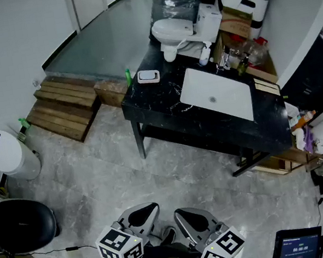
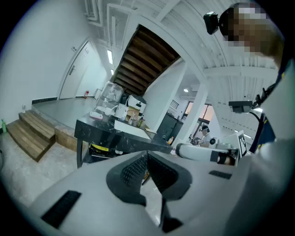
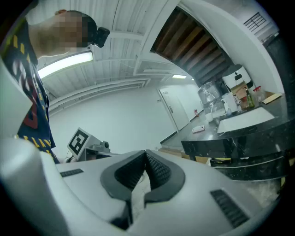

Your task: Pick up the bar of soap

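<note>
While the bar of soap is lying in a white dish near the left end of the black table, well apart from the person, the task is barely beginning. The left gripper and right gripper are hanging close to the body, both closed and holding nothing. Showing: one soap bar, one table, one sink, two grippers. Approach, grasp and lift are all remaining.

Open tiled floor before the black counter, soap dish at its far left corner open from above, green bottle just beside it, white sink mid-counter, bottles crowding the back edge, wooden steps and white bin off left
</note>
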### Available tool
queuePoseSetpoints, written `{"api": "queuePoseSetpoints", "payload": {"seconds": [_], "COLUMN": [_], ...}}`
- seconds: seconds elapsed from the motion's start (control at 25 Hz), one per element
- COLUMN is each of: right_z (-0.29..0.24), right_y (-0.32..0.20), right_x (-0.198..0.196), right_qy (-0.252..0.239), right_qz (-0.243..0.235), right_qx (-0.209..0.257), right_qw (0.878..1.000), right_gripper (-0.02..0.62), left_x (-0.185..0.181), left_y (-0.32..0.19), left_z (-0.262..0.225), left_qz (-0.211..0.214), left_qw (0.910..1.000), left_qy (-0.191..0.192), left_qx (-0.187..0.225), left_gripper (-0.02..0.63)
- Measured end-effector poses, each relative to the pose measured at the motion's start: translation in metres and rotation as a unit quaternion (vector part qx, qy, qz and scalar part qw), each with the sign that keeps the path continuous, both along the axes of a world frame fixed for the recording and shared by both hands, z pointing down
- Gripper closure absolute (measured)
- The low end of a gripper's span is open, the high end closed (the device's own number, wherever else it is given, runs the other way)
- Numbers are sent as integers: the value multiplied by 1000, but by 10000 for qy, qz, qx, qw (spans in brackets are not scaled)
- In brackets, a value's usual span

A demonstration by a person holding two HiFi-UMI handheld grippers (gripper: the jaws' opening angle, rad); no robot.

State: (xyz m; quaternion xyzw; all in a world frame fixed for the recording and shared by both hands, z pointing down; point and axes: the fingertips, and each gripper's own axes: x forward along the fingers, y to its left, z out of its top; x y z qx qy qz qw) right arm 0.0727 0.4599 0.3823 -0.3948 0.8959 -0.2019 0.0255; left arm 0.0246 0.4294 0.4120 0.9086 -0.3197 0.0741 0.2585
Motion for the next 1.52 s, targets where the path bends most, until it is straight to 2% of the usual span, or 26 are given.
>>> {"api": "queuePoseSetpoints", "payload": {"seconds": [0.24, 0.6, 0.76, 0.92, 1.28, 1.4, 1.52], "right_z": [-13, -22, -22, -19, -20, -19, -20], "right_y": [24, 39, 45, 43, 7, -19, -51], "right_x": [-11, -8, -9, -7, -15, -23, -28], "right_qy": [96, 171, 349, 409, 390, 508, 552], "right_qz": [19, -38, -264, -396, -469, -407, -239], "right_qx": [188, 485, 600, 596, 488, 481, 484], "right_qw": [9998, 9987, 9972, 9966, 9969, 9967, 9970], "right_gripper": [578, 577, 577, 577, 576, 577, 577], "left_x": [2, 4, 11, 7, 3, -5, -10], "left_y": [27, 40, 45, 46, 8, -16, -45], "left_z": [-12, -15, -18, -11, -13, -9, -14], "left_qz": [192, 174, 100, -92, -40, 5, 158], "left_qw": [9997, 9994, 9993, 9996, 9996, 9997, 9992], "left_qy": [-7, -27, -41, -33, -87, -50, -7], "left_qx": [169, 283, 371, 268, 282, 233, 362], "left_gripper": [591, 591, 591, 591, 591, 591, 591]}}
